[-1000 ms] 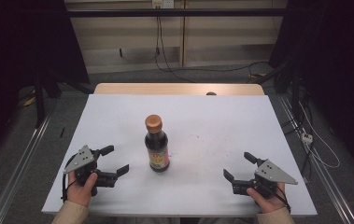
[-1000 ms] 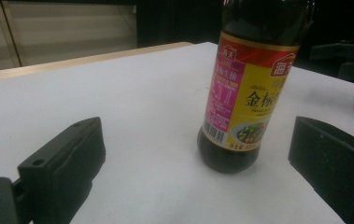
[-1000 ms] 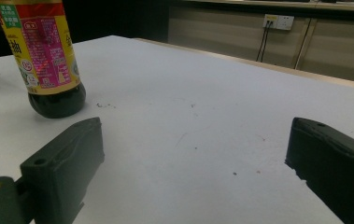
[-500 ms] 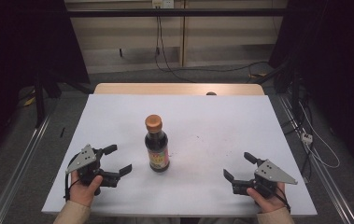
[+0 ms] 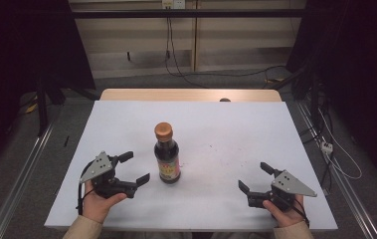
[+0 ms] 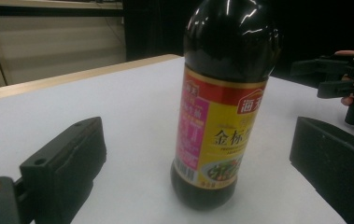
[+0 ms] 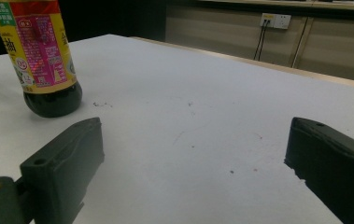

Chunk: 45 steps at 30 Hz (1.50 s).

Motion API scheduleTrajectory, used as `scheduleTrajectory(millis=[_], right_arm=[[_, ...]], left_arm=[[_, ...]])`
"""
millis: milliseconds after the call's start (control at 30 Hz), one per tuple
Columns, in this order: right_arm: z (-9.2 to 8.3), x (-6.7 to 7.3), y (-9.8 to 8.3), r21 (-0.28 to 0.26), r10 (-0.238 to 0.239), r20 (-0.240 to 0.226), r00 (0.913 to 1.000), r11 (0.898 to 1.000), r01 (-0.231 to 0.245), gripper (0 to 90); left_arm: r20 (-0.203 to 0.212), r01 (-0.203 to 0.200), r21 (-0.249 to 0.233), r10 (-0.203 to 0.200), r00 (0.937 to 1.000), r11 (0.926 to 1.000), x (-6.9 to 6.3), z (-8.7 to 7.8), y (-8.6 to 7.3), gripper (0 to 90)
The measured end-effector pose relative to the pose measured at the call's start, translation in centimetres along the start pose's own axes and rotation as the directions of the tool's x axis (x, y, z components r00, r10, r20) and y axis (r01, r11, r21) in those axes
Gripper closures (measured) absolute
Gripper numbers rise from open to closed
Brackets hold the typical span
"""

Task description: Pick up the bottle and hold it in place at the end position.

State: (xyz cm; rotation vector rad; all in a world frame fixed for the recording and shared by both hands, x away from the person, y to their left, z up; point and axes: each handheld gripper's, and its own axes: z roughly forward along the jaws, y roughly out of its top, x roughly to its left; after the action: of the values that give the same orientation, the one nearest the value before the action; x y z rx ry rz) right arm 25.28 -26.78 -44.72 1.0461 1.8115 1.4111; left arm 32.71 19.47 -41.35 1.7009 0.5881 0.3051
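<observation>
Near the middle of the white table (image 5: pixel 275 129), the upright soy sauce bottle (image 5: pixel 167 158) is standing just right of the wide-open left gripper (image 5: pixel 135 168), risking a topple if nudged, while the right gripper (image 5: pixel 253 180) is gaping empty.

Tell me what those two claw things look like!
Each gripper, left and right, is black with two blocky jaws. A grey three-cornered plate with small holes sits on top of each, and a thin black cable trails from it. The jaw pads look ridged. Beige sleeves cover the person's wrists.
</observation>
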Motion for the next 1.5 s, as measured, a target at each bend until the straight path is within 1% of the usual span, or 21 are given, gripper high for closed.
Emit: scheduleTrajectory(millis=[67,133,233,300,367,500,600,667,733,867,967,1167,1267,1300,1400,1433,1500], right_arm=[[0.0,0.0,0.0,0.001,0.0,0.001,1.0,1.0,0.0,4.0],[0.1,0.0,0.0,0.002,-0.002,0.0,1.0,1.0,0.002,4.0],[0.1,0.1,0.0,0.003,0.0,-0.005,1.0,1.0,0.0,4.0],[0.1,0.1,0.0,0.003,0.001,-0.005,1.0,1.0,-0.001,4.0],[0.1,0.0,0.0,0.003,0.001,-0.004,1.0,1.0,-0.001,4.0],[0.1,0.1,0.0,0.006,0.001,-0.005,1.0,1.0,-0.001,4.1],[0.1,0.1,0.0,0.005,0.001,-0.006,1.0,1.0,-0.001,4.1],[0.1,0.1,0.0,0.005,0.001,-0.007,1.0,1.0,-0.001,4.1],[0.1,0.1,0.0,0.006,0.002,-0.006,1.0,1.0,-0.002,4.1],[0.2,0.1,0.0,0.01,0.0,-0.008,1.0,1.0,0.0,4.3],[0.2,0.2,-0.1,0.01,-0.002,-0.008,1.0,1.0,0.002,4.3],[0.2,0.1,-0.1,0.01,0.001,-0.009,1.0,1.0,-0.001,4.3],[0.2,0.1,-0.1,0.009,0.001,-0.008,1.0,1.0,-0.001,4.4],[0.2,0.1,-0.1,0.011,0.001,-0.008,1.0,1.0,-0.001,4.5],[0.2,0.2,-0.1,0.013,0.0,-0.009,1.0,1.0,0.0,4.6],[0.2,0.2,-0.1,0.014,0.0,-0.01,1.0,1.0,0.0,4.5],[0.2,0.2,-0.1,0.014,0.0,-0.011,0.9999,1.0,0.0,4.6]], left_arm=[[0.001,-0.001,0.01,0.001,1.0,1.0,-0.2,0.5,0.1,3.6],[0.001,-0.009,0.024,0.009,1.0,0.9997,-0.4,1.0,0.3,4.0],[0.002,0.001,0.029,-0.001,1.0,0.9996,-0.8,1.7,0.5,4.6],[-0.001,-0.011,0.035,0.011,0.9999,0.9993,-1.2,2.1,0.7,4.6],[-0.008,-0.015,0.042,0.015,0.9999,0.999,-1.5,2.6,0.8,5.1],[-0.005,-0.018,0.042,0.018,0.9998,0.999,-2.1,3.5,0.9,6.2],[-0.004,-0.031,0.04,0.031,0.9995,0.9987,-2.4,3.9,0.9,7.1],[-0.002,-0.025,0.033,0.026,0.9997,0.9991,-2.4,4.1,1.0,7.2],[-0.009,-0.023,0.03,0.023,0.9997,0.9993,-2.4,4.3,1.1,7.6],[-0.024,-0.016,0.041,0.017,0.9996,0.999,-2.6,4.9,1.0,8.0],[-0.027,-0.018,0.042,0.02,0.9994,0.9989,-3.0,5.3,1.1,10.7],[-0.058,-0.021,0.05,0.024,0.9981,0.9985,-3.2,6.1,1.2,14.1],[-0.068,-0.014,0.056,0.018,0.9976,0.9984,-3.2,6.5,1.2,15.5],[-0.07,-0.007,0.053,0.011,0.9975,0.9986,-3.2,6.6,1.1,15.8],[-0.077,-0.004,0.051,0.008,0.997,0.9987,-3.1,6.8,1.1,17.1],[-0.072,-0.003,0.05,0.007,0.9974,0.9987,-3.1,6.9,1.1,17.7],[-0.075,-0.002,0.052,0.006,0.9972,0.9986,-3.2,7.1,1.1,18.7]])
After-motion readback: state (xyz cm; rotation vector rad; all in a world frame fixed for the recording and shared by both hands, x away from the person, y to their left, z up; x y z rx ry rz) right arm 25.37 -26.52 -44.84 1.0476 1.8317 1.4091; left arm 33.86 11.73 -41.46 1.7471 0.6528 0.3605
